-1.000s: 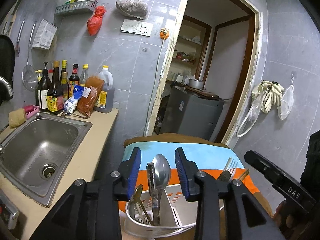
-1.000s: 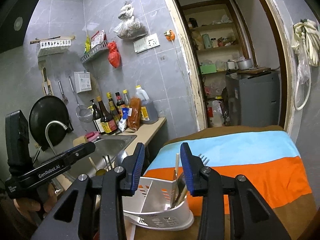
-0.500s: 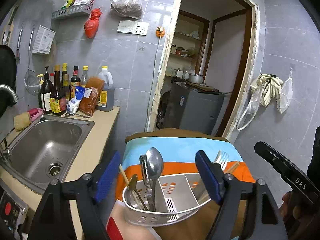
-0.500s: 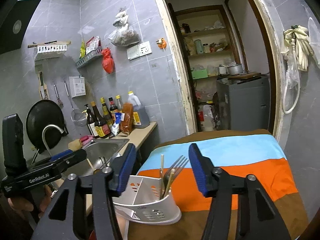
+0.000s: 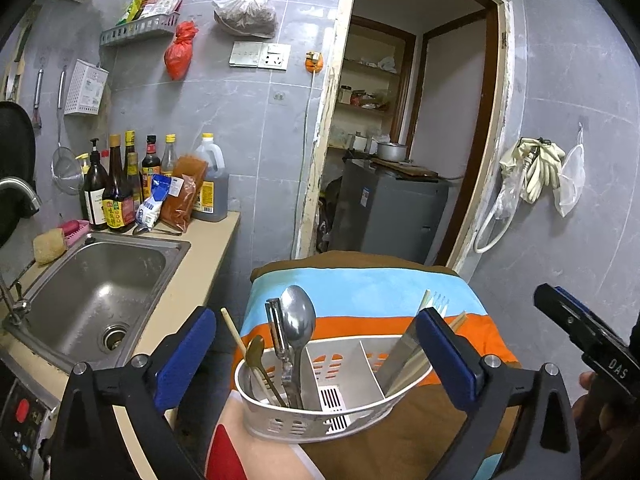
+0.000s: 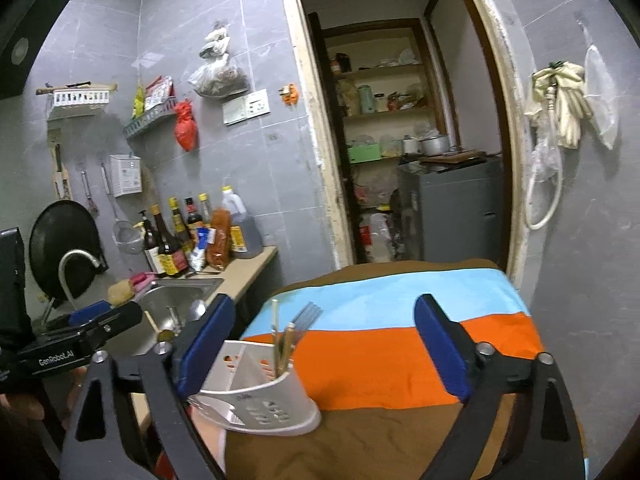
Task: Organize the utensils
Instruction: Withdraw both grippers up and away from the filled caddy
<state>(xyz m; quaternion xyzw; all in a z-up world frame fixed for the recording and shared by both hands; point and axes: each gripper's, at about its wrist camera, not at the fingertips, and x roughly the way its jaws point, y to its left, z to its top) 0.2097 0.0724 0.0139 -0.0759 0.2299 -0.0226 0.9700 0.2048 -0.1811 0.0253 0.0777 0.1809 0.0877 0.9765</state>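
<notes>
In the white caddy (image 5: 320,408), spoon (image 5: 298,316) and fork (image 6: 306,314) standing with bottoms hidden, left gripper (image 5: 316,354) and right gripper (image 6: 324,344) both wide apart, holding nothing.

The left gripper (image 5: 316,354) has matte black angular arms with triangular cut-outs, silver screw heads at the joints, and flat royal-blue fingers (image 5: 186,354). The right gripper (image 6: 320,350) is built the same way, black frame with silver screws and blue pads (image 6: 442,350). White lettering marks the black bodies: "DAS" on the right one, "GenRobot.AI" on the left, where bare fingertips show at the handles.
</notes>
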